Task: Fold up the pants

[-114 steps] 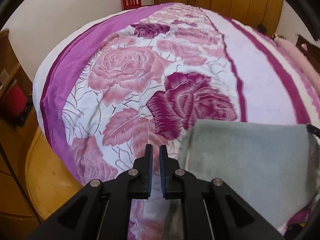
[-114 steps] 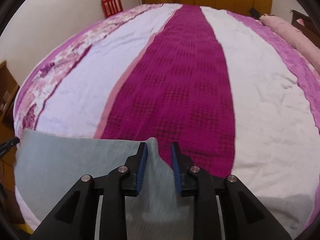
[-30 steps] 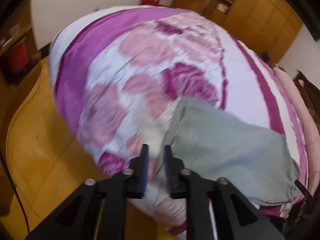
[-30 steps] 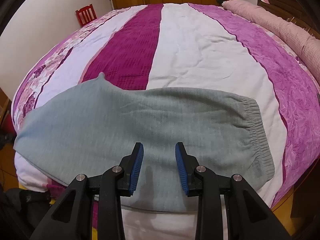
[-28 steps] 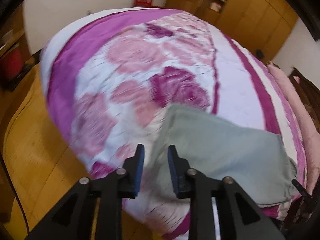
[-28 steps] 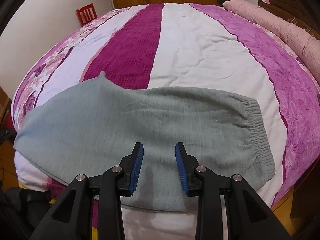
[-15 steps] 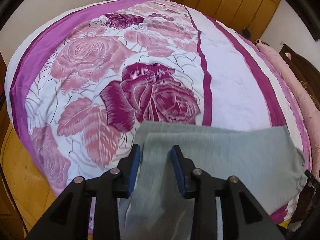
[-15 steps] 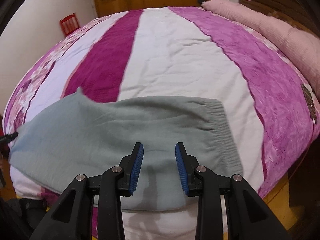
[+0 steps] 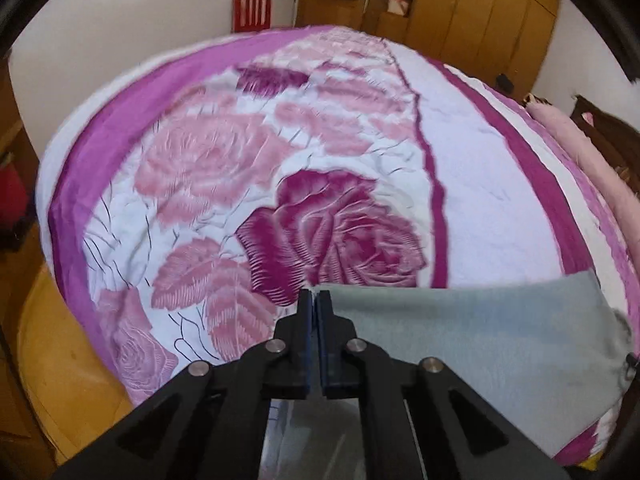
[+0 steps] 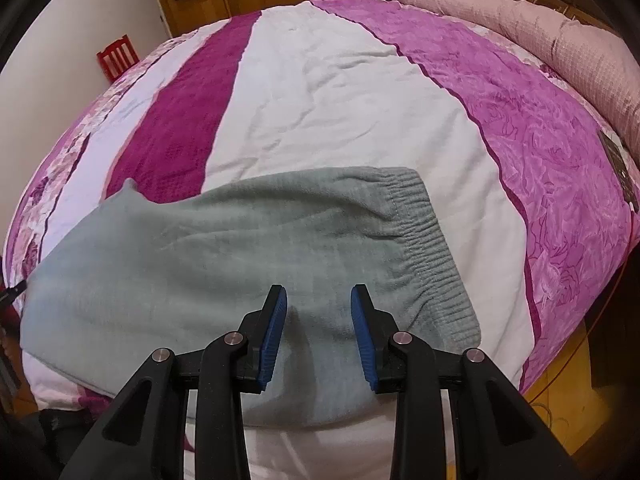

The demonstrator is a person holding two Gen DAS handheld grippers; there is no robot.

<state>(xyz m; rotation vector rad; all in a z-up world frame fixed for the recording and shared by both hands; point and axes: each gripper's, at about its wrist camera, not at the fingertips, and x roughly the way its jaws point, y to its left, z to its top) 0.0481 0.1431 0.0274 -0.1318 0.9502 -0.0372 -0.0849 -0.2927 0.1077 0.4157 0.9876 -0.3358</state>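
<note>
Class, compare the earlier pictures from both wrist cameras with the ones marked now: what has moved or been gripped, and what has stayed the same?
The left tool, whose jaws stood open over the leg end of the grey pants half a second ago, has just closed, pinching that end's edge. The right tool has drifted toward the elastic waistband. Unchanged: the right tool is open over the fabric, and the pants lie flat on the bed.

The left gripper (image 9: 315,303) points down, its jaws just closed together. The right gripper (image 10: 319,322) points down, its jaws apart.
</note>
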